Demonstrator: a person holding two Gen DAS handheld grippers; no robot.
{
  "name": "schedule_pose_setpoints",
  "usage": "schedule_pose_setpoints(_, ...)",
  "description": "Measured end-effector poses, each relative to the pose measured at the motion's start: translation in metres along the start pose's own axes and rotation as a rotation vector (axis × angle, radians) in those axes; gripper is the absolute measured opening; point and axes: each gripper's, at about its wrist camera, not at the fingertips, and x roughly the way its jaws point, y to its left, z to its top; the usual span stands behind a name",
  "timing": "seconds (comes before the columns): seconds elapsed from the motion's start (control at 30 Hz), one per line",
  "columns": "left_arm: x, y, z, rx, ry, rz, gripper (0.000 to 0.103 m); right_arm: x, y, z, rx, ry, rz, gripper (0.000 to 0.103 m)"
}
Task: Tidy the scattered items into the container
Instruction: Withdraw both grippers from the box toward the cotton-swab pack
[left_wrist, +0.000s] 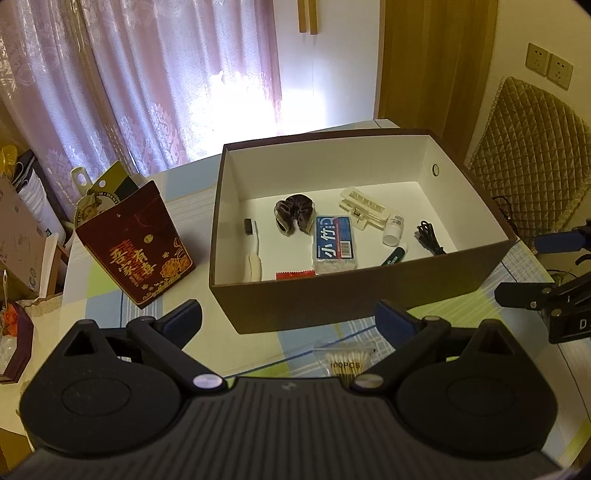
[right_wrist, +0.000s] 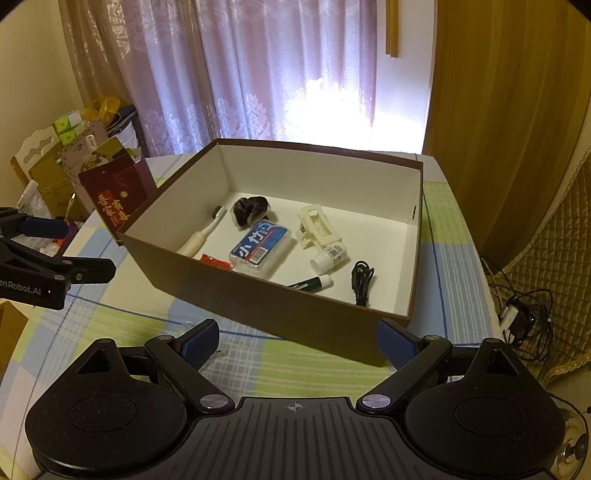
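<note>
Cotton swab packet (left_wrist: 345, 360) is the last loose item: clear bag lying flat on the table (left_wrist: 258, 350) near its front edge, just in front of the box's near wall. It sits right below the left gripper (left_wrist: 288, 314), between the jaws but closer to the right-hand one, partly hidden under the gripper body. Long axis looks roughly crosswise to the fingers; hard to be sure.

Left gripper is wide apart, holding nothing. Right gripper (right_wrist: 297, 341) also spread wide, empty, hovering off the box's near right corner; packet not visible in its view. Left is clearly the nearer one.

Box (left_wrist: 332, 299) already holds toothbrush (left_wrist: 253, 254), tissue pack (left_wrist: 334, 245), hair tie (left_wrist: 293, 216), clip (left_wrist: 364, 210), small bottle (left_wrist: 393, 230), lip balm (left_wrist: 395, 255), cable (left_wrist: 430, 238).
</note>
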Motion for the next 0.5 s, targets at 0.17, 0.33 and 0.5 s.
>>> schedule_pose_setpoints(0.17,-0.006,0.0,-0.008,-0.013,-0.003,-0.005,0.099,-0.005,0.008,-0.006,-0.005,-0.001,-0.001,0.097)
schedule_pose_setpoints(0.33,-0.01,-0.002,-0.016,-0.013,0.0,-0.015,0.099,-0.007,0.015,-0.013,0.005,-0.002,0.003,0.097)
schedule_pose_setpoints(0.5,-0.009,-0.002,-0.024,-0.017,0.012,-0.019,0.099,-0.006,0.023,-0.021,0.011,0.008,0.012,0.097)
